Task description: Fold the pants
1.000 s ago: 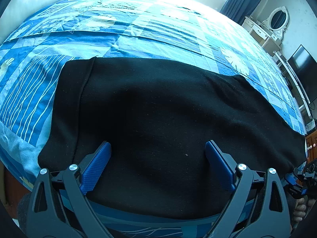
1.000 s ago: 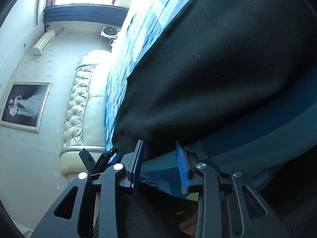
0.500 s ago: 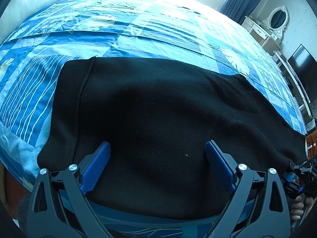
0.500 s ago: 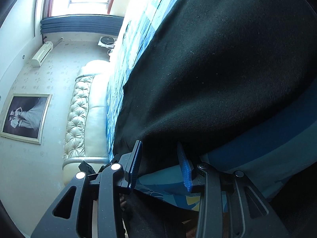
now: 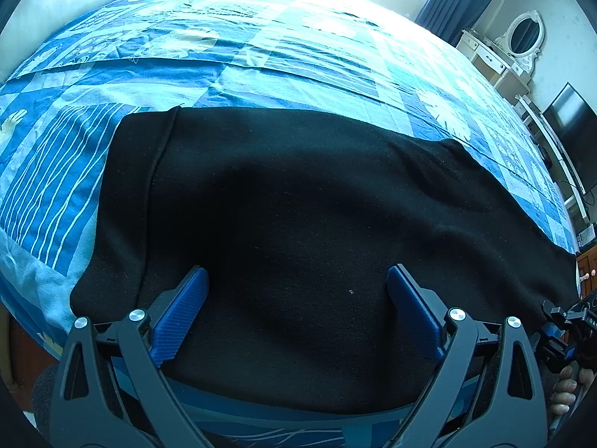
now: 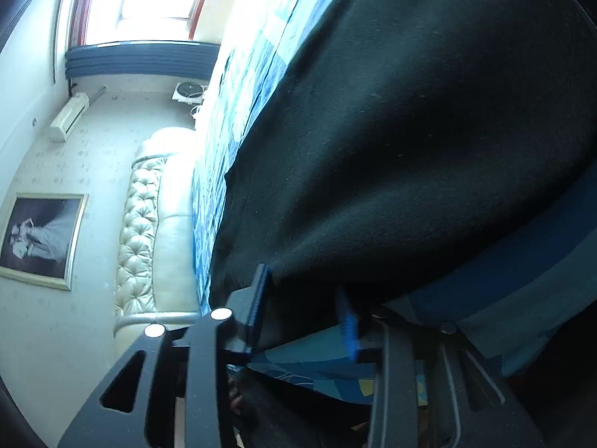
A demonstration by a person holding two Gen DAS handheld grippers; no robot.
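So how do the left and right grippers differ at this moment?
The left gripper stands wide open above the black pants, gripping nothing; the right gripper has just been closing, with the pants' edge between its pads. Both have blue pads and work at the near edge of the bed.

both wrist views look closely down onto the pants [image 5: 306, 231].

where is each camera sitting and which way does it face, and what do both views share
Left wrist: on the left tool, angled down over the black pants on the blue patchwork bedspread; its pads stand wide open, and fingers of a hand show at lower right.
Right wrist: on the right tool, rolled sideways at the bed's edge, facing the tufted headboard; the pants' edge lies between its pads.
Shared: pants, bedspread; the right tool shows in the left view.
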